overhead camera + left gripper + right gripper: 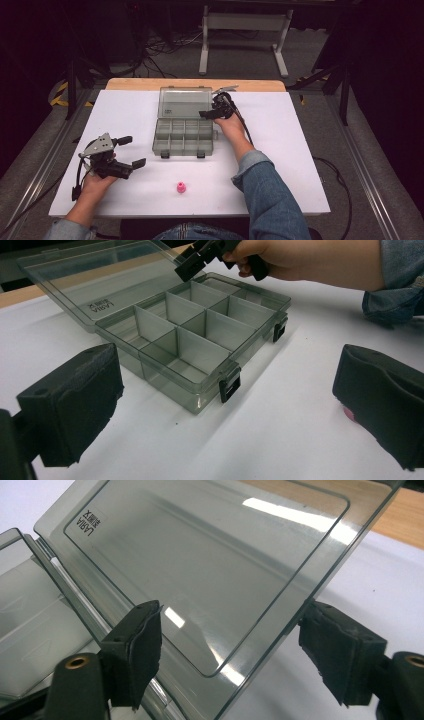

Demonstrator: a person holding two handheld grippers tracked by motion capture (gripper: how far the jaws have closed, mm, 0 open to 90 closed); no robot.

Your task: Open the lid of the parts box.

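- Box [184,136] is seen mid-bench [300,165], lid [184,102] swung fully back; compartments look empty.
- Right hand-held gripper [212,114] is spread around the lid edge, not clamped.
- Left hand-held gripper [131,151] is held open, empty.
- Pink piece [181,188] is left unplaced, near edge.

Pink piece [349,413] mostly hidden behind a pad of left gripper [225,405] in left gripper view; lid [210,575] cut off by top edge in right gripper view. Lid label [169,107] too small to read in high view.
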